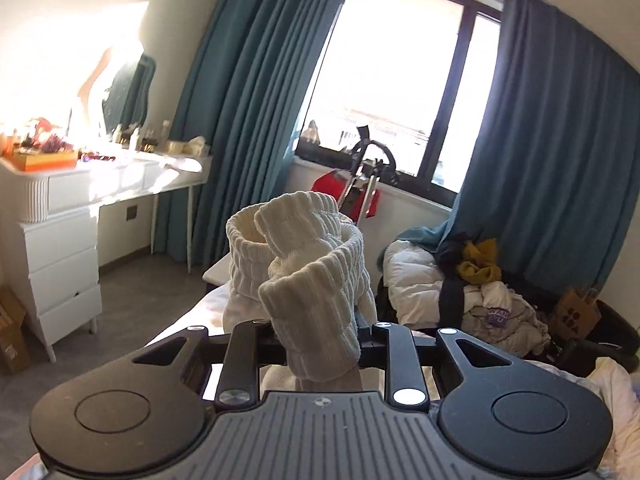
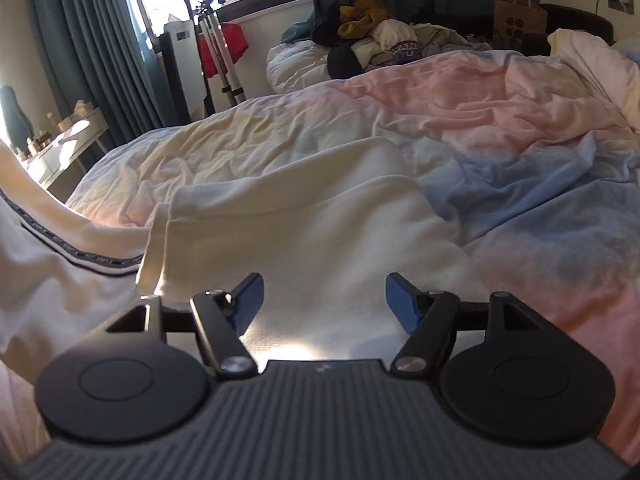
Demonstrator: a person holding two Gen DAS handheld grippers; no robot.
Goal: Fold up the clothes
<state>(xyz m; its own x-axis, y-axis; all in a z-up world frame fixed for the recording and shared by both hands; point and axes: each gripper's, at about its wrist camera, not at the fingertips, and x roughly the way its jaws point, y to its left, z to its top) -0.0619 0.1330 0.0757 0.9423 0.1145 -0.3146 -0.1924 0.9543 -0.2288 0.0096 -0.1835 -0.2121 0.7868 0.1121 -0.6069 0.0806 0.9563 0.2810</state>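
Left gripper (image 1: 320, 344): fingers clamped on a white ribbed knit (image 1: 304, 264), held up in the air, its cuff at 12 o'clock.
Right gripper (image 2: 324, 304): blue fingers (image 2: 402, 306) wide, nothing between them, hovering over a white garment (image 2: 320, 232).
Garment: flat on the bed (image 2: 520, 200).
Clothes pile (image 2: 384, 40): at 12 o'clock, far edge of bed.
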